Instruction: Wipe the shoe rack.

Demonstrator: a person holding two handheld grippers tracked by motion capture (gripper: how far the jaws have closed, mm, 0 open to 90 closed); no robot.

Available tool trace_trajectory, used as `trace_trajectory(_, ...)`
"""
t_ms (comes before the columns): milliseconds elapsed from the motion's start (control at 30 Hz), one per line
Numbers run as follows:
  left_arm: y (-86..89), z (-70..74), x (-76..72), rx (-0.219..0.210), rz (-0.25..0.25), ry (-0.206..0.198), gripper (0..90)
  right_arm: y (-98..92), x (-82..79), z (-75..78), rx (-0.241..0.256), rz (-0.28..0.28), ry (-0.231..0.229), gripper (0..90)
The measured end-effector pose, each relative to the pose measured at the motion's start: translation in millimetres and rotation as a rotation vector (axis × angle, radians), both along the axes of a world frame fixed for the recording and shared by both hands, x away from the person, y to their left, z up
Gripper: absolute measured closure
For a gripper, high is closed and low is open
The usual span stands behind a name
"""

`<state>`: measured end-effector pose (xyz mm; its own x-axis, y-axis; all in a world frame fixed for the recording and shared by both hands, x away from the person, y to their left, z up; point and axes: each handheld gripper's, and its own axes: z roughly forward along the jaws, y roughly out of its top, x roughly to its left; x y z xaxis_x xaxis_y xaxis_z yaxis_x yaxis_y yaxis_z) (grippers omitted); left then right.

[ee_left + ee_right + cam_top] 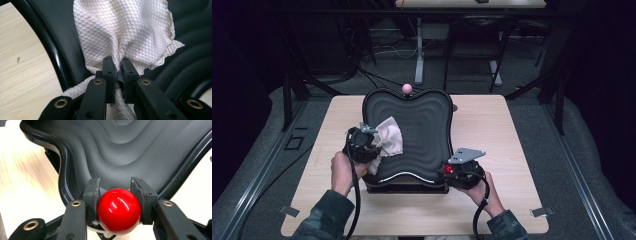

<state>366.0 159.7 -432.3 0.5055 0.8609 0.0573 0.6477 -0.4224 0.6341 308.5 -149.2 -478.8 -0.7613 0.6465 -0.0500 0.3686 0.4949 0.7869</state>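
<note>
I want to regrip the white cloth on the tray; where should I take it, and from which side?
Take the cloth at its loose, fanned-out part with the scalloped edge, probably from above. The left gripper already pinches the bunched near end, so that end is taken, while the spread part lies free on the ridged black tray. The right gripper would first have to let go of its red ball.
</note>
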Motion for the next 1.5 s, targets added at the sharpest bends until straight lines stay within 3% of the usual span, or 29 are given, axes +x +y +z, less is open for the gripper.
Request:
trace_trajectory(467, -8.0, 29.4, 51.2, 0.088, 0.046, -0.042, 82.8, -0.7, -1.8, -2.2, 0.011, -0.006, -0.024, 59.8)
trace_trajectory(700, -12.1, 40.4, 70.5, 0.096, 0.092, -0.081, 82.9, -1.9, -2.7, -3.3, 0.012, -0.017, -0.034, 59.8)
trace_trajectory(867, -10.3, 45.5, 81.4, 0.078, 0.113, -0.096, 82.9, -2.8, -2.4, -5.5, 0.046, 0.001, -0.037, 59.8)
trace_trajectory(900, -10.8, 46.2, 82.6, 0.084, 0.113, -0.099, 82.8, -2.3, -3.0, -4.8, 0.027, -0.009, -0.043, 59.8)
trace_trajectory(1033, -16.7, 47.0, 84.4, 0.084, 0.102, -0.107, 82.6, -2.1, -3.3, -5.4, 0.034, -0.004, -0.047, 59.8)
trace_trajectory(1267, -33.7, 45.1, 79.8, 0.086, 0.048, -0.103, 82.4, -1.0, -5.1, -4.8, 0.005, -0.006, -0.057, 59.8)
trace_trajectory(1500, -41.3, 38.3, 67.2, 0.074, 0.001, -0.064, 82.5, -0.7, -5.4, -5.0, 0.008, -0.011, -0.056, 59.9)
